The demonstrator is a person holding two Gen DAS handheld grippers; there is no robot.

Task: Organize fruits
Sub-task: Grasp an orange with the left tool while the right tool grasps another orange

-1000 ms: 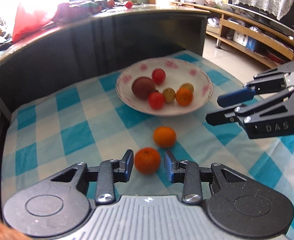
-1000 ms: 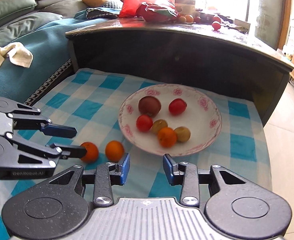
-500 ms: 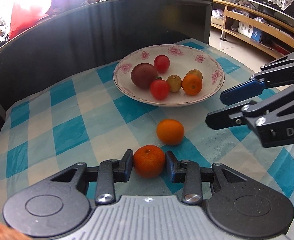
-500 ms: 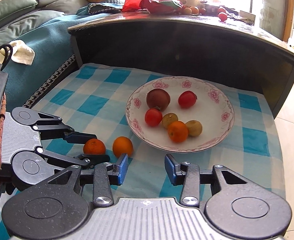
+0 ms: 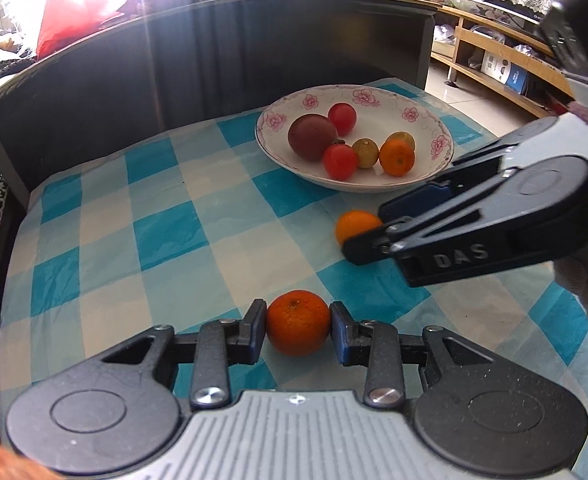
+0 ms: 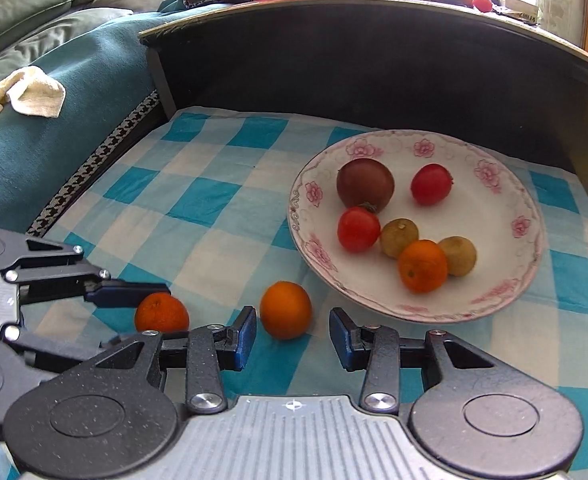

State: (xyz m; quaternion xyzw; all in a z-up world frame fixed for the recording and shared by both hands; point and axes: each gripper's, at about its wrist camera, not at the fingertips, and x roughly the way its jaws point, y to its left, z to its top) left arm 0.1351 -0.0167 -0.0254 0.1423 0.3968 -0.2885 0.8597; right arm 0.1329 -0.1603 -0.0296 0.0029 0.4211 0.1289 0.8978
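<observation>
Two oranges lie on the blue checked cloth in front of a white flowered plate (image 5: 358, 92). The plate holds a dark round fruit, two red tomatoes, two small yellowish fruits and another orange. The nearer orange (image 5: 298, 322) sits between the pads of my left gripper (image 5: 298, 312), which flank it closely without visibly squeezing. The second orange (image 6: 286, 310) lies just ahead of my right gripper (image 6: 292, 320), whose jaws stand well wider than the fruit. In the left wrist view the right gripper (image 5: 364, 230) partly covers that orange (image 5: 352, 224).
A dark curved wall (image 6: 374, 60) rises behind the cloth, and its ledge carries a red bag (image 5: 74, 20) and more fruit. A teal sofa with a white rag (image 6: 26, 96) lies to the left. Wooden shelves (image 5: 494, 76) stand at the right.
Both grippers moved forward and down. The nearer orange, ahead of the left fingertips before, now sits between them. The right gripper swung left to the second orange, jaws slightly wider.
</observation>
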